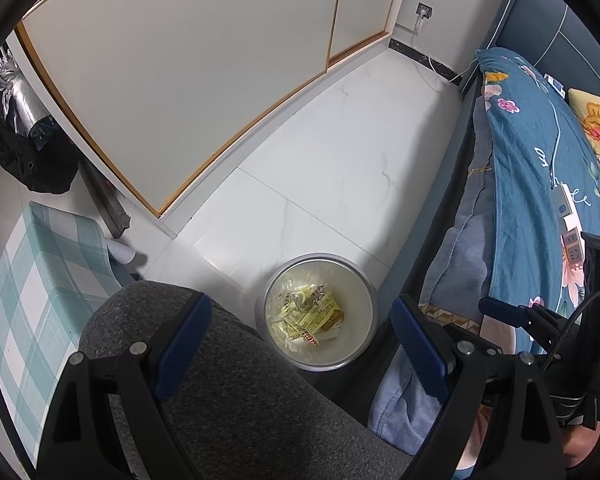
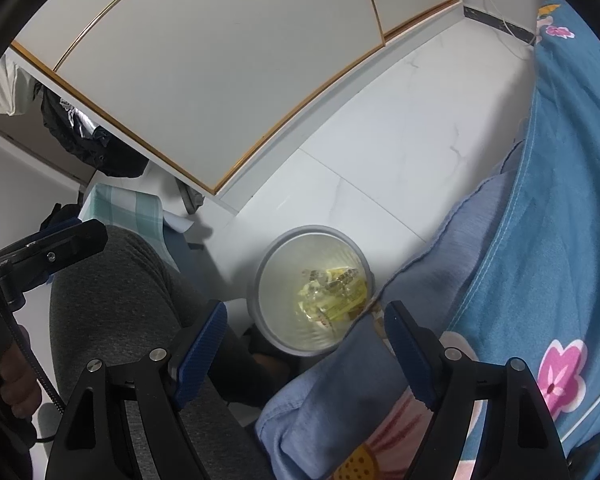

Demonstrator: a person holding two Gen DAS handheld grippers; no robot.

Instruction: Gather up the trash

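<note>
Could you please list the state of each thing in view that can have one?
Left gripper: open, empty.
Right gripper: open, empty.
Trash bin: upright, lidless, lined.
Yellow wrappers: crumpled, lying inside the bin.
Wardrobe sliding doors: shut.
Wall socket: cable plugged in.

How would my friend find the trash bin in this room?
Start at the bed with the blue flowery cover. On the white floor beside its near end stands the trash bin. It is the only round grey thing there, with crumpled yellow wrappers inside.

Pale script letters run across the blue bedcover (image 1: 540, 160) at the right, and print marks the yellow wrappers (image 1: 308, 312) in the bin; none can be read.
</note>
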